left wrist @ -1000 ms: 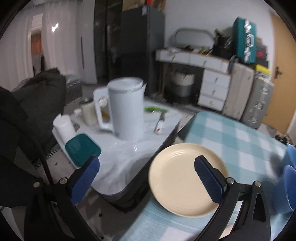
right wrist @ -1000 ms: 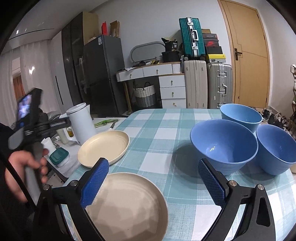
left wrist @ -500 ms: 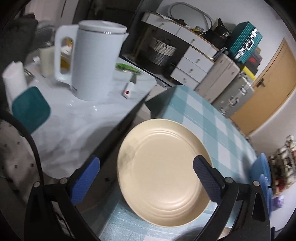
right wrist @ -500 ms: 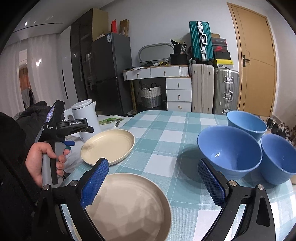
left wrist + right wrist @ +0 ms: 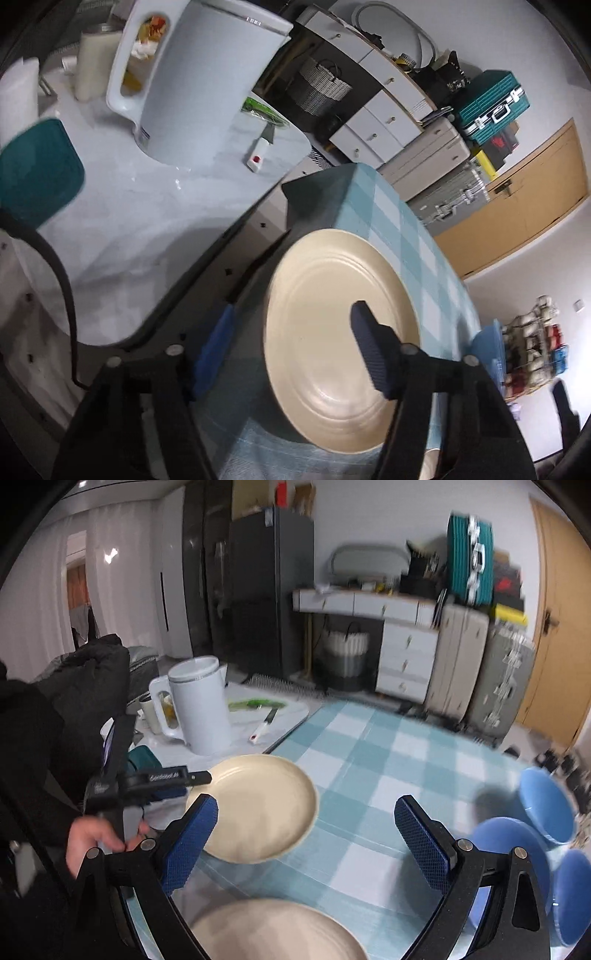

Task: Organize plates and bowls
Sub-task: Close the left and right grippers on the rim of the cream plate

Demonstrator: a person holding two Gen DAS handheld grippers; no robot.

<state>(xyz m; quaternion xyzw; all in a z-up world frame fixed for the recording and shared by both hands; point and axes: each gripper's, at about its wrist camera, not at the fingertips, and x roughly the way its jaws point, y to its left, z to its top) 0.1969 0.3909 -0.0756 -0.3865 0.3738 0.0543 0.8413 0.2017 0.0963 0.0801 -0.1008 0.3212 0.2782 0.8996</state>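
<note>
A: Start with your left wrist view. What do you have?

B: Your left gripper point(image 5: 291, 345) is spread wide at the near rim of the cream plate point(image 5: 332, 332). One finger is over the plate's inside, the other outside its left edge, neither pressing on it. The plate lies on the checked tablecloth point(image 5: 388, 214) at the table's corner. Left of the plate, on the white side table point(image 5: 147, 206), stands the white kettle point(image 5: 192, 81).

A: And the right wrist view?

B: Your right gripper point(image 5: 306, 834) is wide apart too, holding nothing. The same cream plate sits beyond its left finger, with your left gripper at the plate's left rim. A second cream plate point(image 5: 273, 930) lies nearer than the first, at the bottom edge. Three blue bowls point(image 5: 513, 853) cluster well to the right of the plate; they are blurred.
</note>
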